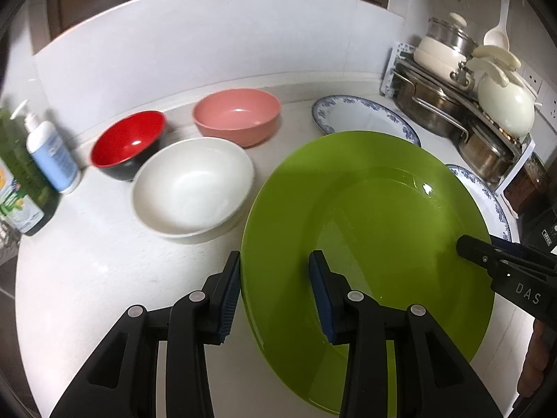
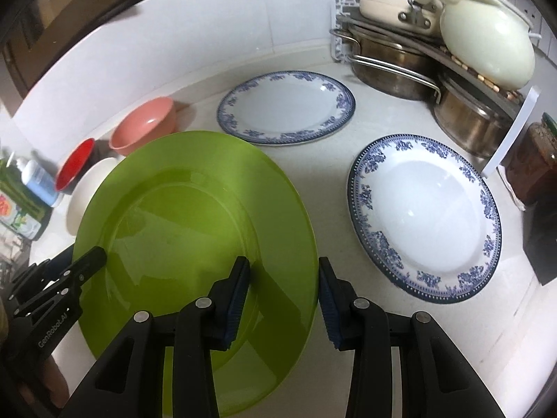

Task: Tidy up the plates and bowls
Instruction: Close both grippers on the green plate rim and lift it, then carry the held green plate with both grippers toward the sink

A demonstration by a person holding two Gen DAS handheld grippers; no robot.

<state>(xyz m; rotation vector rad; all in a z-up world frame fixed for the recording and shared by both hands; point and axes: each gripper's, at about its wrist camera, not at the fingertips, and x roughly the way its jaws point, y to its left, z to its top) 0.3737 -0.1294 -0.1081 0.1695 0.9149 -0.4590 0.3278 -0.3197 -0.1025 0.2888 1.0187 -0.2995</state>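
Note:
A green plate (image 1: 369, 230) (image 2: 188, 209) lies on the white counter (image 1: 87, 278). My left gripper (image 1: 275, 261) is open, its fingers straddling the plate's left rim. My right gripper (image 2: 283, 266) is open, its fingers straddling the plate's right rim; it also shows in the left wrist view (image 1: 468, 245). Two blue-patterned white plates (image 2: 285, 106) (image 2: 424, 219) lie to the right. A white bowl (image 1: 193, 188), a red-and-black bowl (image 1: 127, 142) and a pink bowl (image 1: 236, 116) stand to the left.
A rack with steel pots (image 2: 393, 66) and cream pots (image 2: 487, 48) fills the back right corner. Soap bottles (image 1: 52, 153) stand at the left edge. A dark jar (image 2: 532, 163) stands at the right. A tiled wall (image 1: 209, 41) runs behind.

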